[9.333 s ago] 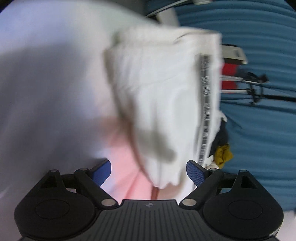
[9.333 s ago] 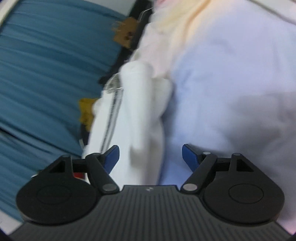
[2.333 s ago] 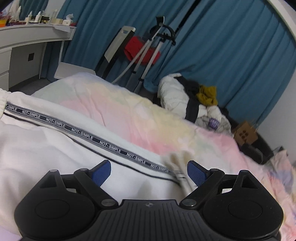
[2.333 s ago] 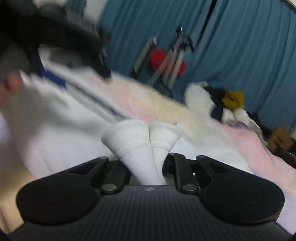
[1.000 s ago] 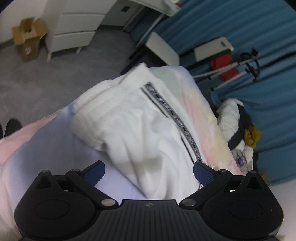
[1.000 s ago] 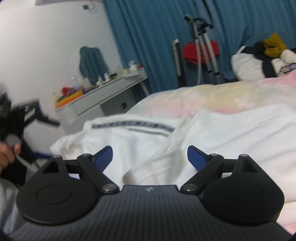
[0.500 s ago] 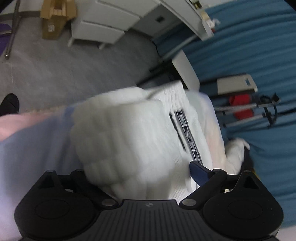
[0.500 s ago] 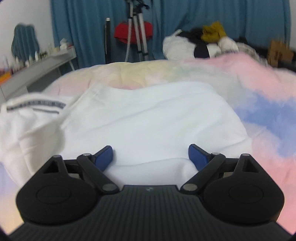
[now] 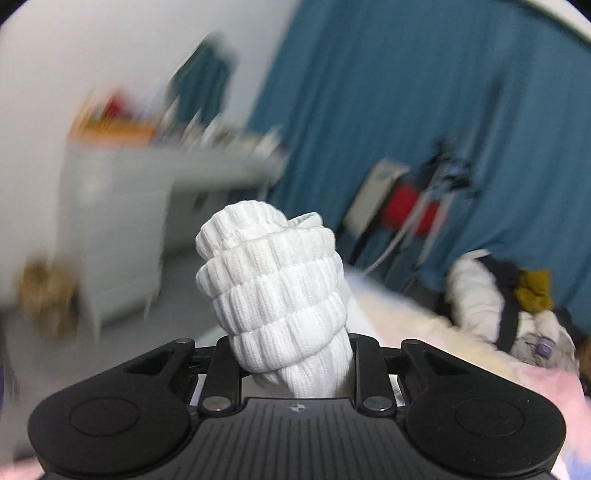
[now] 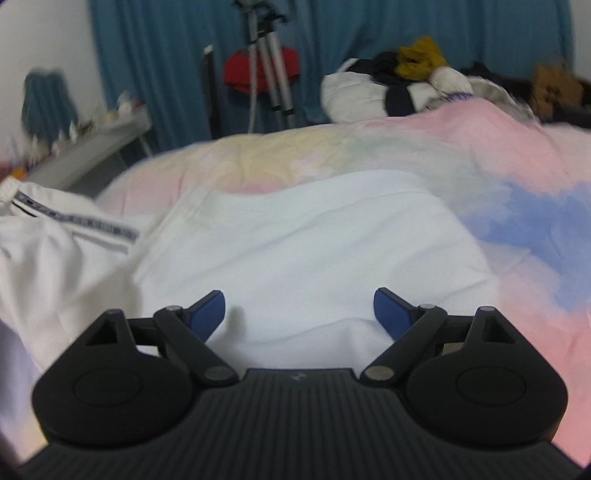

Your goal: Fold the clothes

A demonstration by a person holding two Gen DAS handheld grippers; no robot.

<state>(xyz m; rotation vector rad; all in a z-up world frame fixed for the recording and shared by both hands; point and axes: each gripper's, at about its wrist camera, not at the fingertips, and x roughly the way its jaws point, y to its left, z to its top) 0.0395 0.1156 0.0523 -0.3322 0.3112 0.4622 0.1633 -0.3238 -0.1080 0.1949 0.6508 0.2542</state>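
Keep left tongs [image 9: 291, 354] tight on ribbed cuff [image 9: 273, 291], right tongs [image 10: 299, 308] wide over white shirt [image 10: 303, 243], low middle.

Ribbed cuff [image 9: 275, 291] clamped between the closed jaws of left gripper [image 9: 293, 363], standing up ahead of it, raised above bed [image 10: 480, 147]. Right gripper [image 10: 299, 314] spread wide, low over flat garment [image 10: 314, 240] lying on the bed. Striped garment [image 10: 55, 236] bunched to the left, overlapping that garment's left edge. Clothes pile [image 10: 399, 88] behind the bed, tripod [image 10: 266, 62] left of it, desk [image 10: 92, 147] far left, curtain [image 10: 369, 29] behind all.
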